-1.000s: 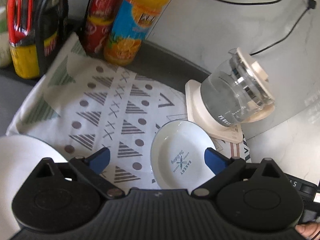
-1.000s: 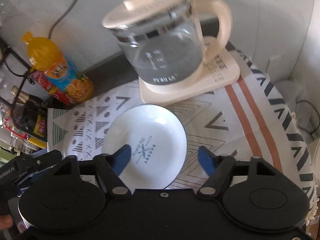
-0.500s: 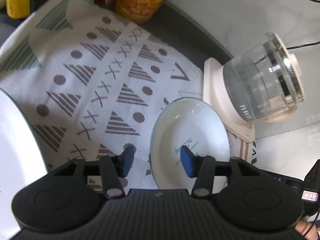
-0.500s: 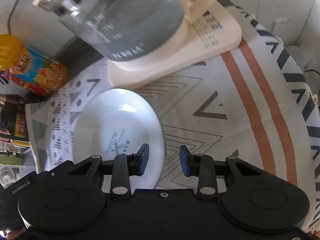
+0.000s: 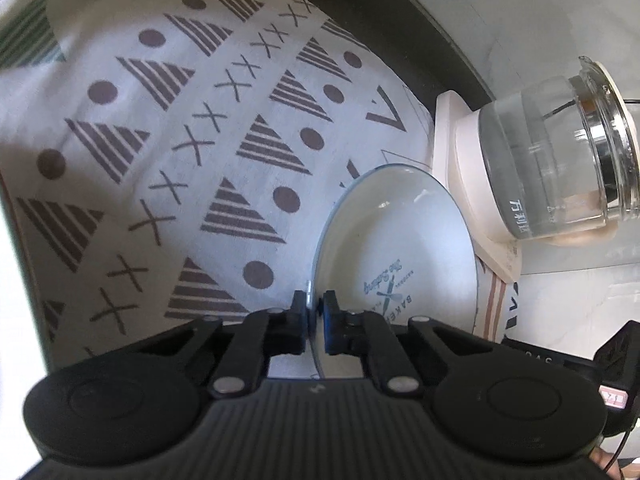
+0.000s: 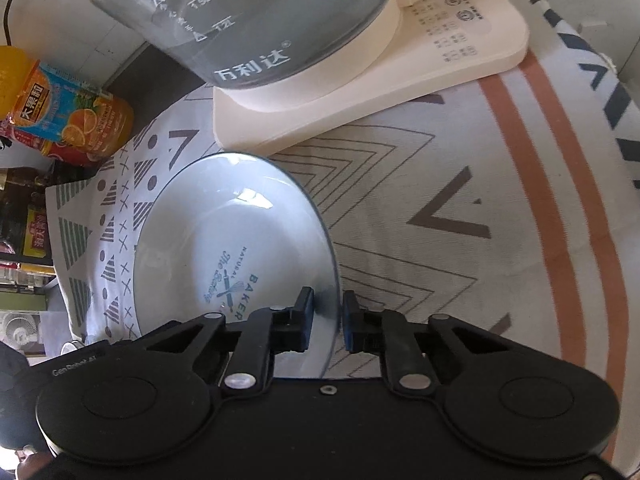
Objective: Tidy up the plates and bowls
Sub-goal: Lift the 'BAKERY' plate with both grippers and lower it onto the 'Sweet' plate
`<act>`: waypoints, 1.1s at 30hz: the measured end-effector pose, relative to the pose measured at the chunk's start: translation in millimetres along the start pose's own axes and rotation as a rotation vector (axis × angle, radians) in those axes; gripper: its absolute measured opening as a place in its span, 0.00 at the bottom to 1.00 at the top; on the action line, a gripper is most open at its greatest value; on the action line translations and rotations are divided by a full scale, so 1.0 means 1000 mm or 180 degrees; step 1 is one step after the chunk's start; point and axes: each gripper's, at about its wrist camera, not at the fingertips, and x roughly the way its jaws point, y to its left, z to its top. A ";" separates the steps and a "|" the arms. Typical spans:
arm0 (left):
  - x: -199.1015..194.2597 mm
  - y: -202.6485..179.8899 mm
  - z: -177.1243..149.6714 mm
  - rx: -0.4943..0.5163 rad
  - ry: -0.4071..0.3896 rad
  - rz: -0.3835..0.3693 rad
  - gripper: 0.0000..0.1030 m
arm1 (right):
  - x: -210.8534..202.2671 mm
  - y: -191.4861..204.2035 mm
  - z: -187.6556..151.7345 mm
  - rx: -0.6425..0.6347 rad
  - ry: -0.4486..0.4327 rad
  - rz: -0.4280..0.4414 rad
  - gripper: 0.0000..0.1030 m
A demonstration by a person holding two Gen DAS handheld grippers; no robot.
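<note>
A white plate [image 5: 400, 248] with a blue rim line and a blue bakery logo lies on the patterned cloth [image 5: 200, 140], just in front of the kettle base. My left gripper [image 5: 315, 308] is shut on the plate's left rim, with the rim pinched between its pads. In the right wrist view the same plate [image 6: 232, 240] has its right rim between the jaws of my right gripper [image 6: 326, 312]. Those jaws are closing; a thin strip of plate still shows beside the left pad. Both grippers point steeply down.
A glass kettle [image 5: 552, 168] on a cream base [image 6: 440, 60] stands right behind the plate. An orange drink bottle [image 6: 68, 116] and more bottles stand at the back left. The edge of a large white plate [image 5: 12, 300] shows at the far left.
Both grippers have come down onto the plate from above. Their wide-open jaws have narrowed around opposite rims, and the left one has shut on its rim.
</note>
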 end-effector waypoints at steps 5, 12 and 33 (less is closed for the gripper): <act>-0.003 -0.002 0.001 0.0064 -0.0004 -0.0011 0.06 | -0.004 -0.001 -0.001 0.0017 -0.0047 0.0029 0.12; -0.027 -0.004 0.009 0.0126 -0.0148 -0.0035 0.06 | -0.029 0.018 -0.005 -0.0159 -0.0266 0.0194 0.06; -0.113 0.033 0.008 0.0280 -0.0436 -0.0083 0.06 | -0.056 0.089 -0.056 -0.0357 -0.0557 0.0306 0.07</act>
